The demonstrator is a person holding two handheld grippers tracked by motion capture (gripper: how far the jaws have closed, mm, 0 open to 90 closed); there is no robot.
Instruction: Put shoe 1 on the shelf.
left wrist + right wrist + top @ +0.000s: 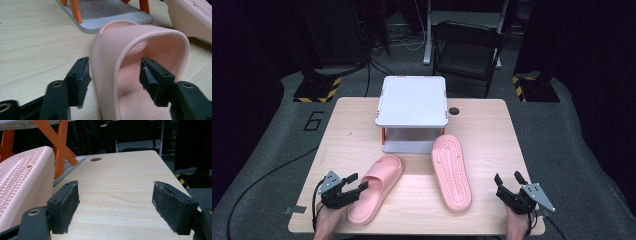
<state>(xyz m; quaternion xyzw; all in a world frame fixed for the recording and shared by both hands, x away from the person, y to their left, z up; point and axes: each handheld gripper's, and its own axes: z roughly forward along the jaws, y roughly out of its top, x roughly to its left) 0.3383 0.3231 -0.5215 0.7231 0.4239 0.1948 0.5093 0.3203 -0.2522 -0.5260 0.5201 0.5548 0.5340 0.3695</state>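
Two pink slippers lie on the wooden table [492, 130]. The left slipper [379, 187] [140, 37] rests sole down, toe toward the shelf. My left gripper [358, 181] [113, 72] straddles the left wall of its strap: one jaw is outside against the wall, the other is inside under the strap with a gap to the wall, so it is open. The right slipper [451, 170] [20, 177] lies sole up, showing its tread. My right gripper [507, 177] [115, 195] stands open over bare table to the right of that slipper, nothing between its jaws.
A small white shelf [412, 100] on orange legs [60, 147] stands at the table's back middle, its grey base [107, 15] just beyond the slippers. A cable hole [454, 110] sits beside it. A dark chair [467, 50] is behind the table.
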